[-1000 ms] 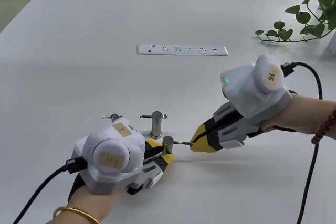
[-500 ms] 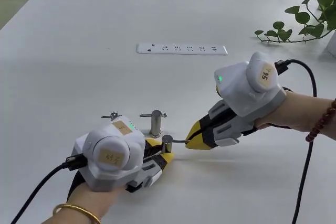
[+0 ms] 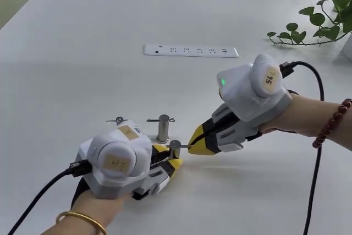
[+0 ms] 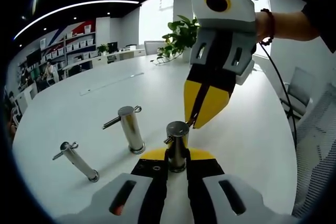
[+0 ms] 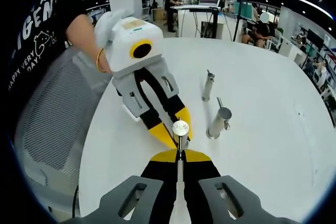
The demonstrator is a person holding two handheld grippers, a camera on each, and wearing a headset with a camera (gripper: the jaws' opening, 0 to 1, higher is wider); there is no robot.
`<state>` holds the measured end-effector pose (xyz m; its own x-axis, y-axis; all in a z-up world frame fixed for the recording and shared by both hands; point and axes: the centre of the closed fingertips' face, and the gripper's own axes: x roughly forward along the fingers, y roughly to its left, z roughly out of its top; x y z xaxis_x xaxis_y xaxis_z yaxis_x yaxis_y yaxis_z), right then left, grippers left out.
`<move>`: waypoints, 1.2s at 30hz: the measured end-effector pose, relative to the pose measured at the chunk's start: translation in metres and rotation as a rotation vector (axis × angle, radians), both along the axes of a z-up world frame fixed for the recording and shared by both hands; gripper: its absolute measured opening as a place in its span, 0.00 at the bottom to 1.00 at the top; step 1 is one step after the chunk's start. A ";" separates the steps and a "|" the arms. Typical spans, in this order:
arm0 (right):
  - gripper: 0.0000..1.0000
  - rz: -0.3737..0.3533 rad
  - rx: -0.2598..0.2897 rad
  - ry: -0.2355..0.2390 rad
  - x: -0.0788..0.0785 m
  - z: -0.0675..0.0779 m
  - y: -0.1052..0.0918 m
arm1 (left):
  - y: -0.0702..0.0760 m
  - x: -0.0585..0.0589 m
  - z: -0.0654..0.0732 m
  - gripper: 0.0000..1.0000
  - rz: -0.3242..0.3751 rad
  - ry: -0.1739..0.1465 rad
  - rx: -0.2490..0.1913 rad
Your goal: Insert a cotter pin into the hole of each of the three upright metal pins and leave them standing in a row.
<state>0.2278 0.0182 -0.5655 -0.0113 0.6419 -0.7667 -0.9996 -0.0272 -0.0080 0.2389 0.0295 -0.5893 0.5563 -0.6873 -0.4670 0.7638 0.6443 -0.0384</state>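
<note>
Near on the counter [image 3: 82, 53], left gripper [image 3: 168, 160] clamps one metal pin [image 3: 175, 148], right gripper [image 3: 197, 142] pinches a cotter pin [image 3: 185, 147]; second pin [image 3: 163, 129], third pin [image 4: 79, 160] stand beyond.

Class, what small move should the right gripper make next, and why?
Probably push the cotter pin a little further into the metal pin: the right gripper is shut on it, some shaft shows outside the hole, and the left gripper steadies that pin.

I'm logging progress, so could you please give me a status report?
Left gripper shut on near pin. Right gripper shut on cotter pin, at its hole. Middle pin and far pin already fitted. Nothing blocking.
</note>
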 end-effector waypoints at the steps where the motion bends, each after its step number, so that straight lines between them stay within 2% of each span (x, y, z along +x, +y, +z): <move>1: 0.00 0.001 0.000 -0.001 0.000 0.000 0.000 | 0.000 0.000 0.000 0.10 0.001 0.000 -0.001; 17: 0.00 -0.004 0.035 -0.031 0.001 0.000 0.009 | -0.001 0.001 -0.001 0.10 0.010 0.002 -0.005; 22: 0.02 -0.021 0.049 -0.042 -0.001 0.006 0.008 | 0.000 0.001 -0.001 0.10 0.008 0.003 -0.003; 30: 0.01 -0.046 0.035 -0.078 0.002 0.013 0.000 | 0.000 0.001 -0.001 0.10 0.013 0.005 -0.004; 36: 0.00 -0.036 0.005 -0.084 -0.001 0.009 -0.003 | 0.000 0.001 -0.001 0.10 0.017 0.006 -0.006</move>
<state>0.2270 0.0155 -0.5567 0.0765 0.6447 -0.7606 -0.9957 0.0095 -0.0921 0.2396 0.0292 -0.5905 0.5648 -0.6809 -0.4662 0.7527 0.6566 -0.0471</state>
